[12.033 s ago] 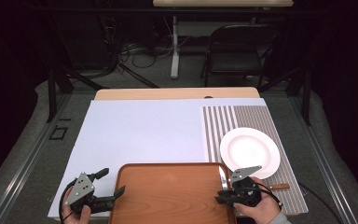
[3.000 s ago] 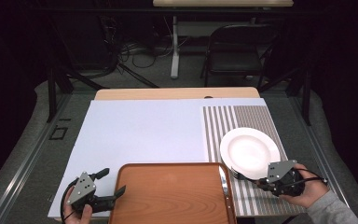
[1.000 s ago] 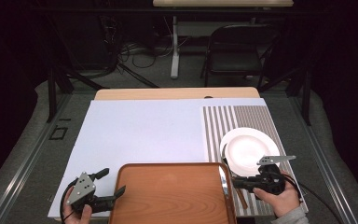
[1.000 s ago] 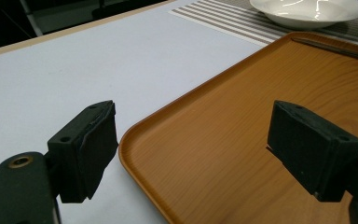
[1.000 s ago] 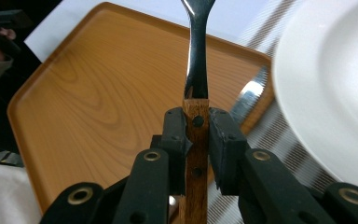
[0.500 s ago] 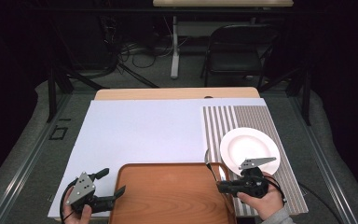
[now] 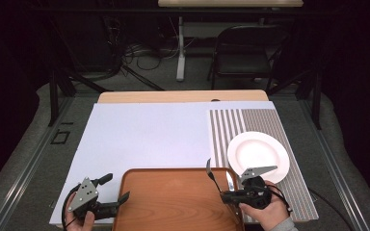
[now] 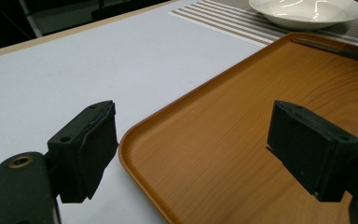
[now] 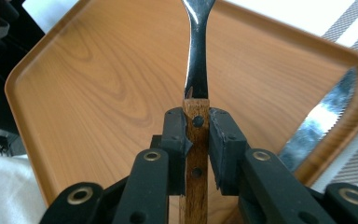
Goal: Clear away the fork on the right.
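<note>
A brown wooden tray lies at the table's near edge. My right gripper hovers over the tray's right end, shut on the wooden handle of a fork, whose metal end points away and up. In the right gripper view, my right gripper pinches the fork handle above the tray. A knife rests along the tray's right rim. My left gripper stands open at the tray's front left corner. In its own view, my left gripper has its jaws on either side of the tray rim, holding nothing.
A white plate sits on a striped placemat to the right of the tray, both also seen far off as the plate and the placemat. A white sheet covers the table. A black chair stands beyond the far edge.
My right gripper has moved left from the striped placemat to above the tray's right end, carrying the fork. The left gripper has stayed in place.
</note>
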Motion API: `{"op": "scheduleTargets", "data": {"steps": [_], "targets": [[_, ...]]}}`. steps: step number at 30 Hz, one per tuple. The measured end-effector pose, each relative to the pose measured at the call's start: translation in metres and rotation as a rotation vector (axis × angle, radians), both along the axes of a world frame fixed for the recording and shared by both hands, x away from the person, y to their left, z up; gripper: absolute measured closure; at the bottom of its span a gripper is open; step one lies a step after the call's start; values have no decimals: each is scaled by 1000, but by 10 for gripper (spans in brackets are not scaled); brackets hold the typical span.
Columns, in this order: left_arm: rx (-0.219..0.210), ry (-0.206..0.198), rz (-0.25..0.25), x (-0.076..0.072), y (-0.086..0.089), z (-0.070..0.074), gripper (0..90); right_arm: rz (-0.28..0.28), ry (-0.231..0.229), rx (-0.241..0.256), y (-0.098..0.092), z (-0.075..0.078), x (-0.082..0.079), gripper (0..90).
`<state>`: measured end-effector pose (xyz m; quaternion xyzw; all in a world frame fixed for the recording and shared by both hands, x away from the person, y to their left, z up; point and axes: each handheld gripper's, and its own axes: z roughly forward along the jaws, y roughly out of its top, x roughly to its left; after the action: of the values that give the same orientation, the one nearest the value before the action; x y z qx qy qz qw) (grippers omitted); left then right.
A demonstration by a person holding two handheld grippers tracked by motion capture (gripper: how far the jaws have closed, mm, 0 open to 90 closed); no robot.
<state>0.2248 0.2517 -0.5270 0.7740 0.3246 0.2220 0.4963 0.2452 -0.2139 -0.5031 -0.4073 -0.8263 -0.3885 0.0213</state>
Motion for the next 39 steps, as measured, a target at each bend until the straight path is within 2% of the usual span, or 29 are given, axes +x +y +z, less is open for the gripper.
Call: {"op": "scheduleTargets", "data": {"steps": [3,14,19,20,21,24,25,31,32,33,39], "targets": [[3,1,-3,0,0,0,159,7,14,4,4,-2,-1,775],[2,-3,-6,-1,0,1,159,16,60,-41,14,-11,-2,775],[2,-3,-6,-1,0,1,159,4,83,-26,17,-19,-1,775],[2,-3,-6,-1,0,1,160,13,107,-44,16,-18,0,775],[2,-2,-7,-1,0,1,159,0,105,-30,17,-20,0,774],[4,-3,-8,-1,0,1,159,0,121,-38,18,-22,1,775],[4,-3,-9,-1,0,1,159,-7,118,-27,19,-24,2,774],[6,-3,-8,-1,0,1,159,-7,160,-41,21,-32,4,773],[7,-3,-9,-1,0,1,159,-23,150,-21,22,-34,3,773],[7,-3,-9,-1,0,1,159,-15,165,-32,21,-34,4,774],[7,-2,-9,-1,0,1,159,-12,193,-32,23,-41,7,772]]}}
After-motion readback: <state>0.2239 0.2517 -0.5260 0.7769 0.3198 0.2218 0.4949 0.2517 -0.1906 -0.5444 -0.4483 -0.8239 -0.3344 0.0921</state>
